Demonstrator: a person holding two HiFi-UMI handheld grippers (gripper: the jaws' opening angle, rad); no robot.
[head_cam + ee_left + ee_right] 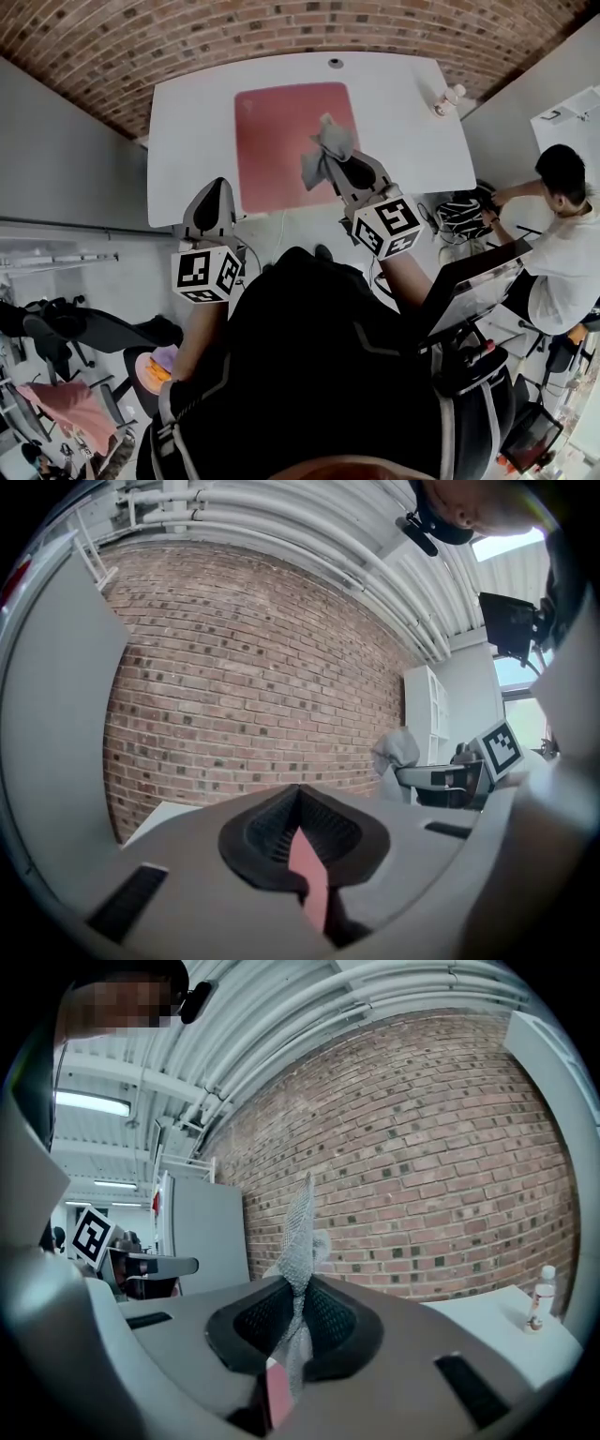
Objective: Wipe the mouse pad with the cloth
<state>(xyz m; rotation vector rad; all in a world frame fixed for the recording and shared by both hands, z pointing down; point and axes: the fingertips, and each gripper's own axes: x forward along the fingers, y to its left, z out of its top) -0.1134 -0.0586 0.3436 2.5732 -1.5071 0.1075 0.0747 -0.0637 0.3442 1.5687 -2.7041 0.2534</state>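
A pink mouse pad (281, 131) lies on the white table (187, 141). My right gripper (339, 167) hangs over the pad's right part, shut on a grey cloth (328, 145) that sticks up from its jaws. In the right gripper view the cloth (300, 1213) is pinched between the jaws of the right gripper (298, 1283) and rises against the brick wall. My left gripper (214, 199) is at the table's front edge, left of the pad, shut with nothing in it. In the left gripper view the left gripper (300, 797) has its jaws together, and the cloth (397, 750) shows at the right.
A small bottle (448, 97) stands at the table's far right corner, and it also shows in the right gripper view as the bottle (536, 1301). A seated person (562, 244) with a laptop is to the right. Chairs (66, 328) and bags crowd the floor on the left.
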